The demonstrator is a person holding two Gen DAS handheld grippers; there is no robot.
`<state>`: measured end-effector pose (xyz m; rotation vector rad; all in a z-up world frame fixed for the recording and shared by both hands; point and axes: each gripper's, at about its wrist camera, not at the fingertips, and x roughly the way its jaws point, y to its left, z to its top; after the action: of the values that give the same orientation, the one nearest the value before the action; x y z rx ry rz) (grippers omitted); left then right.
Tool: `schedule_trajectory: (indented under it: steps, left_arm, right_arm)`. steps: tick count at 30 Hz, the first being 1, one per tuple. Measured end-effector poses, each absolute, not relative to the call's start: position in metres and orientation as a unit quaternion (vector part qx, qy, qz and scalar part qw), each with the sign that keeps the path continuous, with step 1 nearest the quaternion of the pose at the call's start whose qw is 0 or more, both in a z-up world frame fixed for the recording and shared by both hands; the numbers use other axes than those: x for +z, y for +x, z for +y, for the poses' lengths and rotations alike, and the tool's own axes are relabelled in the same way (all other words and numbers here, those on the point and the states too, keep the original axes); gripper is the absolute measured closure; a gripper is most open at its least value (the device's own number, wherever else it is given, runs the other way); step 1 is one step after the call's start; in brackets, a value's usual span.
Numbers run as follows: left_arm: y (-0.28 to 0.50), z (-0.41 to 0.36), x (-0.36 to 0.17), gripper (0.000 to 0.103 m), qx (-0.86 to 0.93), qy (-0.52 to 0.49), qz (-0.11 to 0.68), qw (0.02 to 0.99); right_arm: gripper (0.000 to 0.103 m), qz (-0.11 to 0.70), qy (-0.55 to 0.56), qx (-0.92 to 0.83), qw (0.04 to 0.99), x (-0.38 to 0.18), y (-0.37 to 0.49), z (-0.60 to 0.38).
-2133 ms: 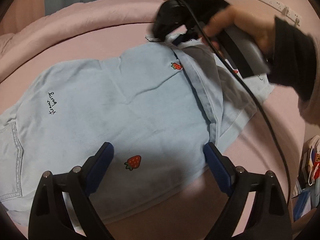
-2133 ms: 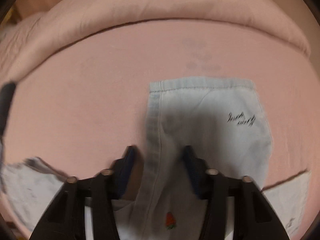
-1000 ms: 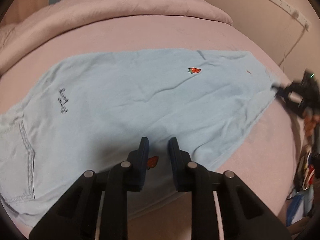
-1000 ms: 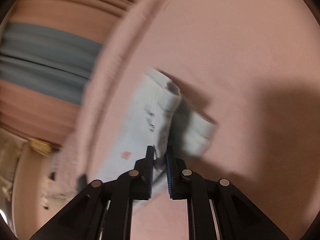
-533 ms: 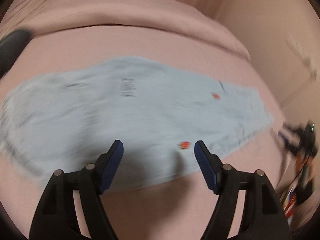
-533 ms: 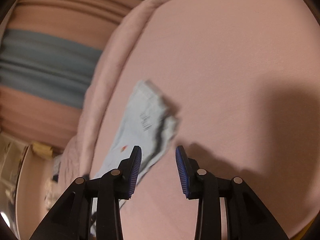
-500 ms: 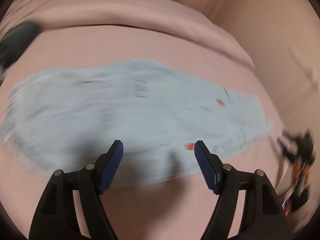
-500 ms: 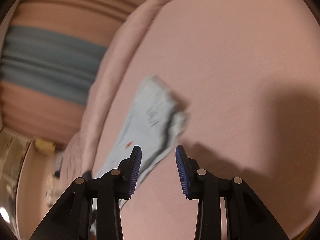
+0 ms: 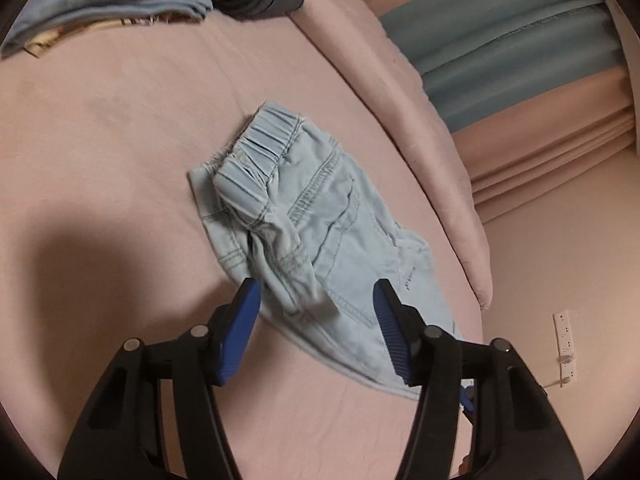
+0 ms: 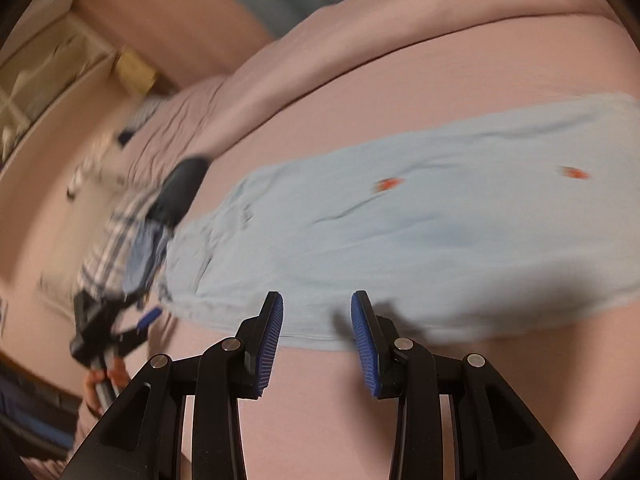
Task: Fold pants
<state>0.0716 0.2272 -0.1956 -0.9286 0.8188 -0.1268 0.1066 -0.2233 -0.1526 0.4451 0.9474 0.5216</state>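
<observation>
Pants: light-blue denim pants (image 9: 320, 224) with strawberry patches, lying lengthwise on pink bed (image 9: 120, 140)
Left tool (image 9: 316, 320): apart over waistband end; empty
Right tool (image 10: 316, 320): apart at near hem; empty

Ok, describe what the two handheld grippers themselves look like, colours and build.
Both match: the left gripper and right gripper have glossy black plastic linkage arms joined by round silver rivets, ending in blue ribbed rubber pads. Seen blurred from the right wrist view, the left one is a black body with blue tips, held by a bare hand.
</observation>
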Motion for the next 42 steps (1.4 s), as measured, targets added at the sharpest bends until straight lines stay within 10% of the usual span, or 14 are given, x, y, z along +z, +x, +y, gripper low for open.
schedule_trajectory:
  steps: [5,8,18,20,34,42]
  left_arm:
    - [0.08,0.234,-0.21,0.057,-0.052,-0.474,0.384,0.791]
    - [0.076,0.243,-0.211,0.089,-0.041,-0.492,0.364,0.79]
    - [0.084,0.242,-0.184,0.088,-0.058,-0.495,0.323,0.805]
    - [0.089,0.242,-0.18,0.088,-0.06,-0.492,0.322,0.807]
    - [0.089,0.239,-0.193,0.088,-0.017,-0.425,0.382,0.821]
    - [0.049,0.238,-0.165,0.048,0.005,-0.328,0.386,0.862]
  right_arm:
    - [0.067,0.436,0.058,0.277,0.854,-0.149,0.081,-0.163]
    - [0.067,0.386,-0.095,0.3,0.867,-0.144,0.06,-0.113]
    - [0.067,0.285,-0.34,0.305,0.842,-0.168,0.03,-0.044]
    - [0.093,0.287,-0.366,0.298,0.833,-0.177,0.038,-0.033]
    - [0.099,0.328,-0.334,0.306,0.829,-0.186,0.059,-0.005]
    - [0.078,0.399,-0.014,0.338,0.852,-0.127,0.064,-0.147]
